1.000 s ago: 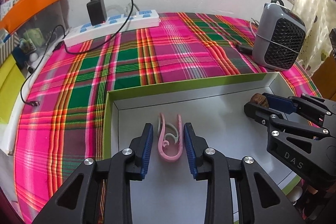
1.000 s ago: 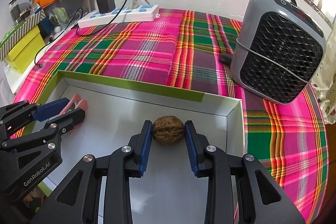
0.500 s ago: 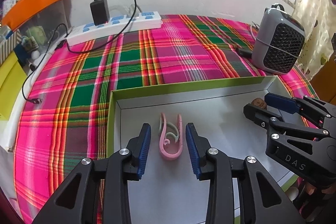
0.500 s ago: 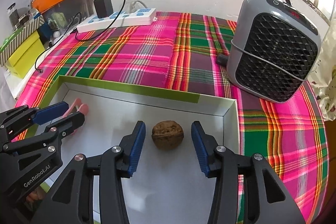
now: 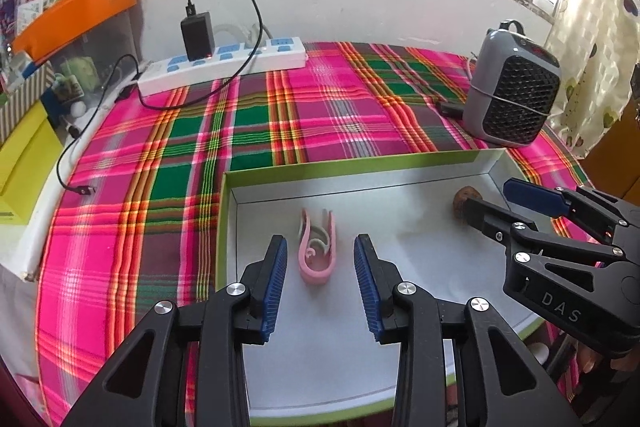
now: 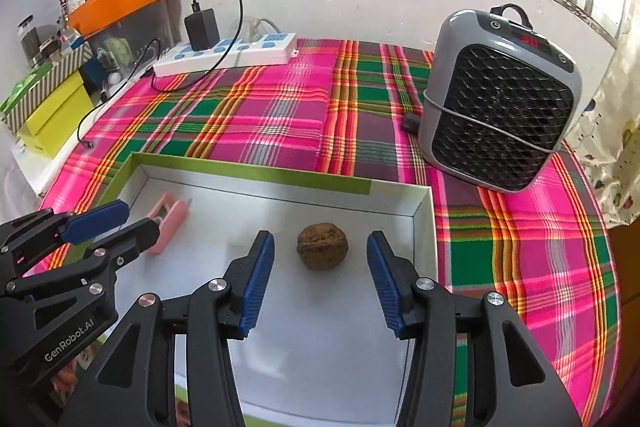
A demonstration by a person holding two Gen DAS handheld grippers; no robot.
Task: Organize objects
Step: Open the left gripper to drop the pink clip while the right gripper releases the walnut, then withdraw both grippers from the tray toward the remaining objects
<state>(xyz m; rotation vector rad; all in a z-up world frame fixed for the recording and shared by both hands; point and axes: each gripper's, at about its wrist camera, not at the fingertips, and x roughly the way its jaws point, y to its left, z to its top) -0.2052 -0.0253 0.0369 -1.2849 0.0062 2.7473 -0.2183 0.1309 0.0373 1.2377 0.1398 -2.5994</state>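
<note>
With both objects lying inside the tray (image 6: 422,211), left gripper (image 5: 320,279) gapes around the pink clip (image 5: 316,251); right gripper (image 6: 320,277) spreads wide beside the walnut (image 6: 322,246), sorting seemingly done.

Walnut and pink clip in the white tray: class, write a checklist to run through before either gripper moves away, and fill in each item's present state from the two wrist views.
1. Right gripper is open, with gaps on both sides of the walnut: ok.
2. Walnut rests on the floor of the white tray, inside its walls: ok.
3. Left gripper is open, its blue pads apart from the pink clip: ok.
4. Pink clip lies flat on the tray floor, near the left wall: ok.
5. The two grippers are apart from each other: ok.
6. Whether the walnut will stay put and not roll: cannot tell.
</note>
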